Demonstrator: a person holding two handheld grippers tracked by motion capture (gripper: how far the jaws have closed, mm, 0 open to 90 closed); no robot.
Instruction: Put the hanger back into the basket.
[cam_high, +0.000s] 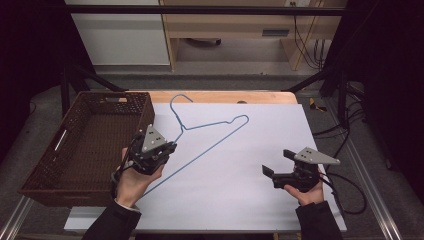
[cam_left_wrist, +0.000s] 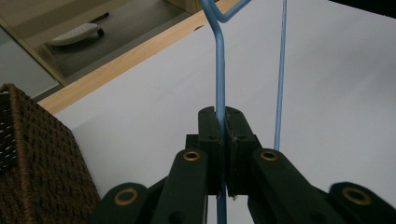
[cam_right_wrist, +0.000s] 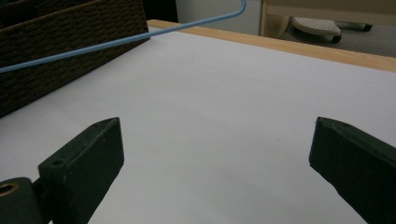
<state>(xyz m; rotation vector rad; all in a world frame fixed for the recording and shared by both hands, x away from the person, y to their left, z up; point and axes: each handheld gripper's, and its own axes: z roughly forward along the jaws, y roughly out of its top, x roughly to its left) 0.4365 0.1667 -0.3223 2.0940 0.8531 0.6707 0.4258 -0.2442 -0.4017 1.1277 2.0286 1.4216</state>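
The left gripper (cam_high: 167, 146) is clamping its jaws tight on the thin blue wire clothes hanger (cam_high: 210, 135), pinching one of its slanted shoulder wires, as the left gripper view makes plain: the wire (cam_left_wrist: 220, 70) is running straight up out from between the two pressed-together black pads. The hanger is sitting over the white sheet covering the wooden desk (cam_high: 220, 96), its hook pointing toward the far edge and its long bottom bar stretching diagonally back toward the person's left hand; whether it is already lifting clear of the sheet cannot be told for certain, though in the right gripper view its bar (cam_right_wrist: 116, 42) seems to be passing above the surface. The dark brown woven wicker basket (cam_high: 50, 175) is standing just beside the hanger on the left, with nothing visible inside it. The right gripper (cam_high: 277, 162) is resting near the front right of the sheet, well apart from the hanger, its jaws spread wide and holding nothing. Judging from this, the grasp is done, while carrying the hanger over and setting it into the basket is probably what remains.
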